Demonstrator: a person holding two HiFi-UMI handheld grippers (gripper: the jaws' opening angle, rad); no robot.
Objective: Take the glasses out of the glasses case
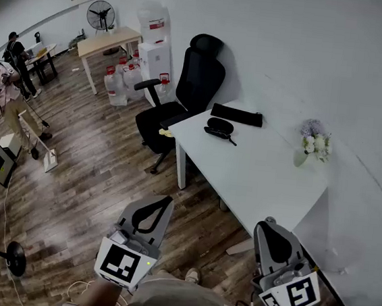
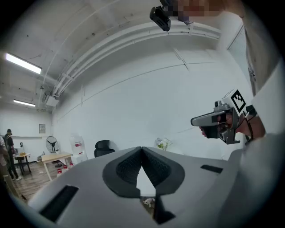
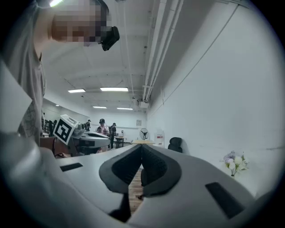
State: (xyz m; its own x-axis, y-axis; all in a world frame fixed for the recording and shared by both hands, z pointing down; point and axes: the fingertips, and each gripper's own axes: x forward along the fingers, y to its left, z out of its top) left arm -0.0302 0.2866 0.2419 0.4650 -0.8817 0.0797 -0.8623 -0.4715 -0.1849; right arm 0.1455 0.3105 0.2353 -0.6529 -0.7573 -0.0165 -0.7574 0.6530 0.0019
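Observation:
A black oval glasses case [image 1: 220, 125] lies on the white table [image 1: 257, 169] near its far left corner. A thin dark piece [image 1: 222, 136] sits along its near side; I cannot tell what it is. Both grippers hang level in the air well short of the table, far from the case. My left gripper [image 1: 164, 202] [image 2: 141, 148] is shut with nothing between its pads. My right gripper [image 1: 267, 225] [image 3: 141, 147] is also shut and empty. Each gripper shows in the other's view: the right gripper [image 2: 214, 120] and the left gripper [image 3: 84, 136].
A long flat black pouch [image 1: 237, 115] lies behind the case. A small vase of pale flowers [image 1: 314, 145] stands at the table's right by the wall. A black office chair [image 1: 187, 91] stands at the table's left end. Beyond are water bottles [image 1: 117, 83], a wooden table [image 1: 107, 42] and people [image 1: 8, 82].

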